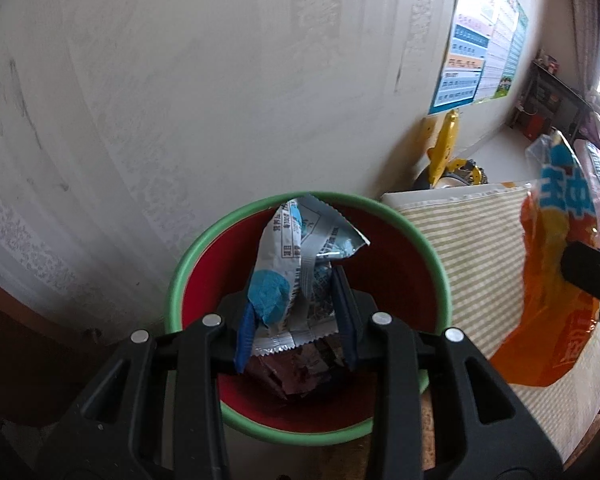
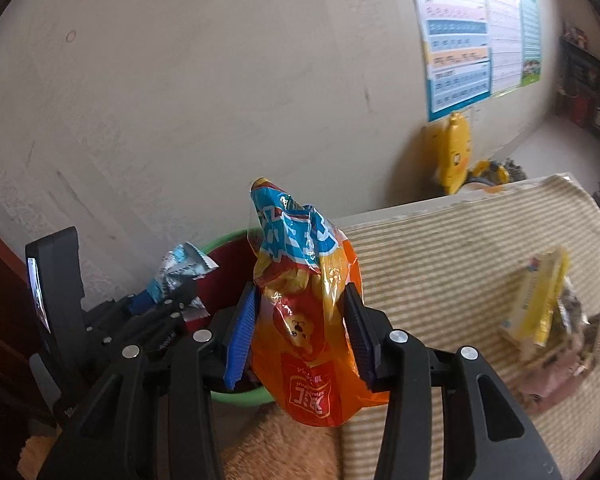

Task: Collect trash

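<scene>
Between the left gripper's (image 1: 296, 316) jaws a crinkled silver-and-blue foil wrapper (image 1: 296, 264) is clamped, directly above the red plastic bin with a green rim (image 1: 440, 276), dark wrappers lying inside. Beside it, the right gripper (image 2: 300, 332) clenches an orange-and-blue plastic snack bag (image 2: 308, 320) at the bin's rim. Further right, on the striped table (image 2: 440, 260), lie a yellow packet (image 2: 540, 300) and brown wrappers (image 2: 560, 360).

Silver-blue wrapper (image 1: 300, 264) upright over red bin with green rim (image 1: 204, 236), orange snack bag (image 2: 312, 320) upright beside it, 1 yellow packet (image 2: 540, 300) on striped surface (image 2: 440, 248).
</scene>
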A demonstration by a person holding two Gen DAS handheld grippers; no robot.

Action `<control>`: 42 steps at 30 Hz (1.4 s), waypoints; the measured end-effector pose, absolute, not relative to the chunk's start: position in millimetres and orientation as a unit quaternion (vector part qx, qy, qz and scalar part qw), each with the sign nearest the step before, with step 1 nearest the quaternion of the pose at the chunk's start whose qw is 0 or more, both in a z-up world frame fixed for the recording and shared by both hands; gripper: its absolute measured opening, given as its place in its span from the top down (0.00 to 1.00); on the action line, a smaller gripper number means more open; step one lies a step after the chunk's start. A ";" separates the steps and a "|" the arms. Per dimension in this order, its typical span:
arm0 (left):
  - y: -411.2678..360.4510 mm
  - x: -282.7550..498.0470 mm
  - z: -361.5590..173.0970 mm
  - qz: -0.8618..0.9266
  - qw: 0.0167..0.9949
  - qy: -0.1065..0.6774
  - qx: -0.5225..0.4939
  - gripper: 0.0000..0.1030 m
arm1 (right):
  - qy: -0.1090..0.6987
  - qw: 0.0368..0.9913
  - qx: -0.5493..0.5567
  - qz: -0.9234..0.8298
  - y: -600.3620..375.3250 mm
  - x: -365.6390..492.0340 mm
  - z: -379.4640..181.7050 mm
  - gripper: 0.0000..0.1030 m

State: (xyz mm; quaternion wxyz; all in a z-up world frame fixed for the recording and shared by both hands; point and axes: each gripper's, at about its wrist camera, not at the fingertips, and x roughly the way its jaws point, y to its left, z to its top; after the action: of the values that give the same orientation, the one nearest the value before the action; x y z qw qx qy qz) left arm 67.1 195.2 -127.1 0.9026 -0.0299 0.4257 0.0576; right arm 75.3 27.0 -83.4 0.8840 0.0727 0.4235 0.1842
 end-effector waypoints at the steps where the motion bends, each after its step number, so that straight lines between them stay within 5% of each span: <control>1: 197.7 67.9 -128.8 0.059 0.901 0.428 -0.033 0.68 | 0.426 0.882 0.069 0.188 31.6 76.8 -85.0 0.60; 10: 217.1 70.6 -141.6 0.078 0.894 0.439 -0.047 0.64 | 0.431 0.875 0.054 0.213 59.0 94.9 -96.2 0.59; 14: 224.6 70.3 -144.8 0.086 0.893 0.438 -0.059 0.39 | 0.433 0.871 0.057 0.223 65.0 101.9 -100.9 0.52; 27: 214.3 71.8 -142.6 0.073 0.893 0.441 -0.048 0.39 | 0.436 0.880 0.079 0.172 15.5 92.2 -108.1 0.44; 42: 145.5 70.1 -128.0 0.015 0.899 0.437 0.007 0.39 | 0.477 0.836 0.213 -0.169 -249.5 64.3 -174.0 0.39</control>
State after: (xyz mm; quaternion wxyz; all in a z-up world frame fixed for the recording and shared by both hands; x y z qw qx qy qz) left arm 70.1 145.5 -128.0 0.8993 0.0072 0.4369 0.0154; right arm 64.3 -249.5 -174.0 0.8360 0.2129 0.4767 -0.1688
